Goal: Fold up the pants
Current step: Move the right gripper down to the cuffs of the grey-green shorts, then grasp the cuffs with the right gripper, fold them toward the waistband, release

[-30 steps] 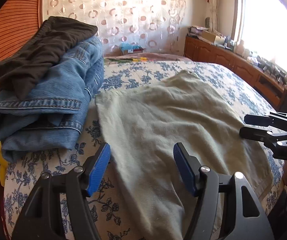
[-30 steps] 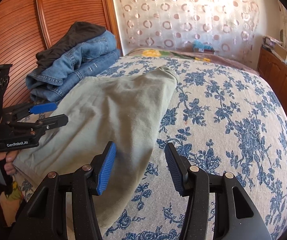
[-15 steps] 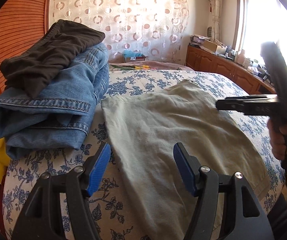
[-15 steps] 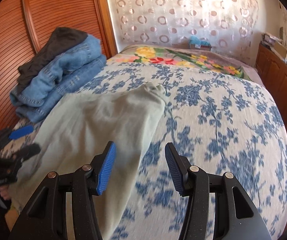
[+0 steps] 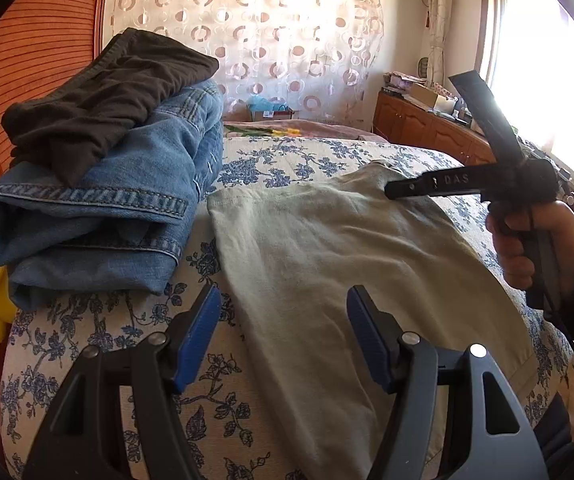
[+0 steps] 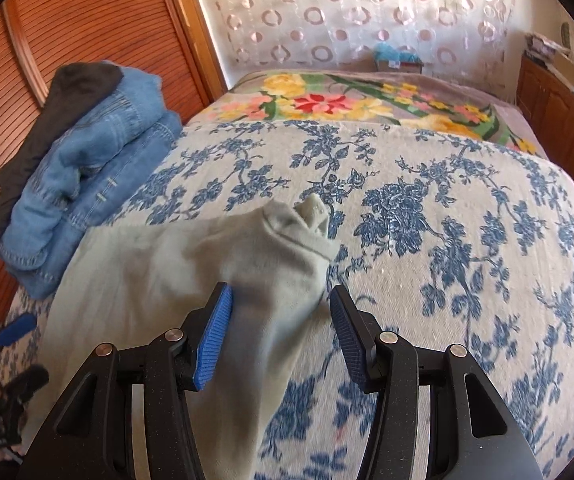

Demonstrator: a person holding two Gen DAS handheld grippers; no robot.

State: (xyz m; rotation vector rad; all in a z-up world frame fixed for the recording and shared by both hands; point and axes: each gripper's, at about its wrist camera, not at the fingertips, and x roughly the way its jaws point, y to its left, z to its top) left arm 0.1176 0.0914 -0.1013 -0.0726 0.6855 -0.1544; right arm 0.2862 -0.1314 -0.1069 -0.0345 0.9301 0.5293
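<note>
Pale green pants (image 5: 327,264) lie flat on the blue-flowered bedspread (image 5: 287,160). My left gripper (image 5: 283,296) hovers open over their near left edge with nothing between its blue pads. Over the far, narrow end of the pants (image 6: 159,272), my right gripper (image 6: 281,292) is also open, with the rumpled far hem (image 6: 311,216) just ahead of it. In the left wrist view the right gripper (image 5: 391,191) shows side-on above that far end, held by a hand (image 5: 527,240). The left gripper (image 6: 15,332) shows at the lower left of the right wrist view.
Folded blue jeans (image 5: 99,208) with a dark garment (image 5: 99,92) on top are stacked left of the pants, against a wooden slatted panel (image 6: 87,20). A flowered blanket (image 6: 347,100) lies at the far end of the bed. Wooden cabinets (image 5: 427,128) run along the right under a window.
The right gripper has travelled along the pants from their near right side to their far end. The left gripper has stayed nearly still. Both stay open.
</note>
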